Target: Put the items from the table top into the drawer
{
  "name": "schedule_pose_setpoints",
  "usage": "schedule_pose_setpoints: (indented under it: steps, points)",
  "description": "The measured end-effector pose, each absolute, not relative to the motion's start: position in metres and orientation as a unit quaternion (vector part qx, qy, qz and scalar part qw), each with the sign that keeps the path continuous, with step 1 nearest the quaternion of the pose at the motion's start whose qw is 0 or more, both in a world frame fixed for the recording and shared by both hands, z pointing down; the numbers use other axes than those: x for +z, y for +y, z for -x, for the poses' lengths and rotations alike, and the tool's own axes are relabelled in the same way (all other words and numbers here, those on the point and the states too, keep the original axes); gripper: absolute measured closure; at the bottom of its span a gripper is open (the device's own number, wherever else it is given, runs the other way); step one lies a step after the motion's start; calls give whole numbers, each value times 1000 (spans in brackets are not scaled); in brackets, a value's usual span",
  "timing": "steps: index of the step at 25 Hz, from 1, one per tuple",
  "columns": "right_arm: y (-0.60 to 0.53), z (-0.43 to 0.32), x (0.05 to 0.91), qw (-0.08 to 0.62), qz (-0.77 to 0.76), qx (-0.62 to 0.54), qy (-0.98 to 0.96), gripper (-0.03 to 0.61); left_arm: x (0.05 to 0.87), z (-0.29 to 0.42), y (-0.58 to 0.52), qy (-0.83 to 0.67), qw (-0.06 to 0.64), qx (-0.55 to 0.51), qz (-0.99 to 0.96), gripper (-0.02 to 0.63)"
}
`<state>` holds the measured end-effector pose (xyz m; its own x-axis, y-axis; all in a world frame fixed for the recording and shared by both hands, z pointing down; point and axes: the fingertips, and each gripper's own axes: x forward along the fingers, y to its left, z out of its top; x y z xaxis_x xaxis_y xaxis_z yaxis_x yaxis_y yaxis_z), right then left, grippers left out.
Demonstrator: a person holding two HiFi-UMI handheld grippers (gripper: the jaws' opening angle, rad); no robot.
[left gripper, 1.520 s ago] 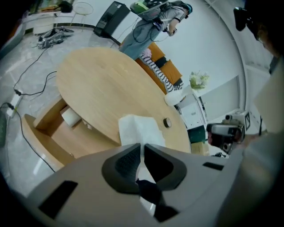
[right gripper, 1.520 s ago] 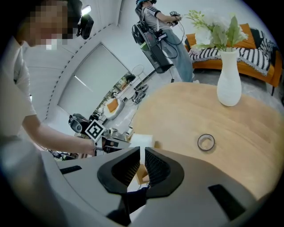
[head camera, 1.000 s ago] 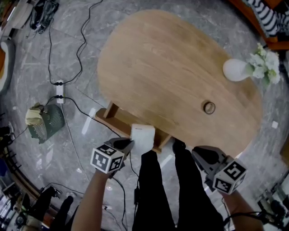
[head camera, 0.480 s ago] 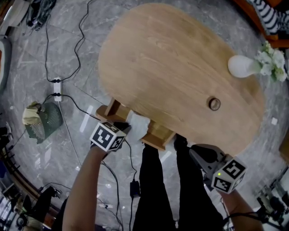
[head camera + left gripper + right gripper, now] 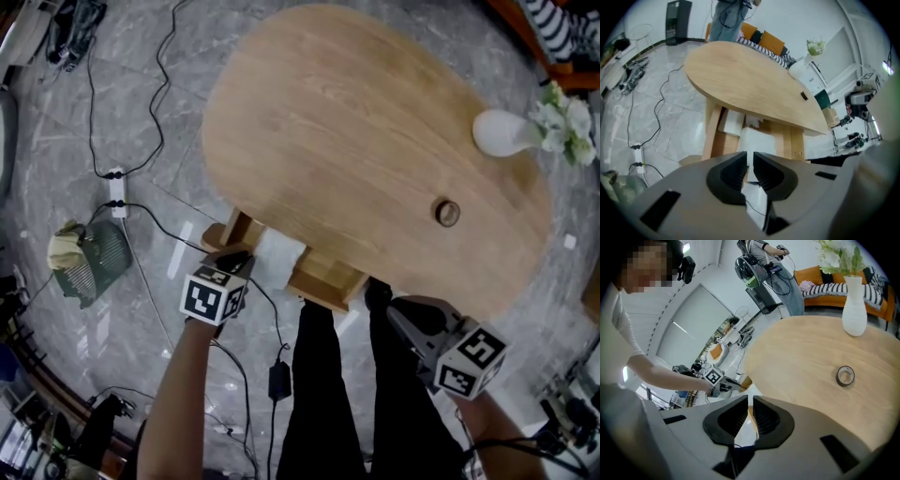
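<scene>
Looks partly done. Shows a white pack (image 5: 279, 251) lying in the open drawer (image 5: 323, 274) jutting from under the near edge of the tabletop (image 5: 356, 122). Suggests, in the left gripper view, two white packs side by side in there, though hard to be sure. Leaves a tape roll (image 5: 447, 213) out on the wood toward the right, well apart from the drawer. Leaves also a white vase (image 5: 502, 133) of flowers at the far right edge, probably not meant for the drawer.

Puts the left gripper (image 5: 236, 259) just beside the drawer's left corner, jaws nearly together with only a slit and nothing between them. Puts the right gripper (image 5: 401, 317) low by the near edge, apart from the tape roll, jaws likewise almost closed and empty.

Offers no readable brand, label or print anywhere, only black-and-white square markers on the gripper cubes.
</scene>
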<state>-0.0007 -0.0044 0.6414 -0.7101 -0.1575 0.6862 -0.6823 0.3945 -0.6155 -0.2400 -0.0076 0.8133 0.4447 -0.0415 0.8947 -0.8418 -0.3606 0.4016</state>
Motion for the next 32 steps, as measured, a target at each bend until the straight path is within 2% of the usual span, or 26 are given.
schedule_pose_setpoints:
  steps: [5, 23, 32]
  points:
    - [-10, 9, 642, 271, -267, 479, -791, 528, 784, 244, -3, -386, 495, 346, -697, 612]
    - [-18, -5, 649, 289, -271, 456, -797, 528, 728, 209, -21, -454, 490, 212, -713, 614]
    - [-25, -28, 660, 297, -275, 442, -801, 528, 727, 197, -20, -464, 491, 204, -709, 614]
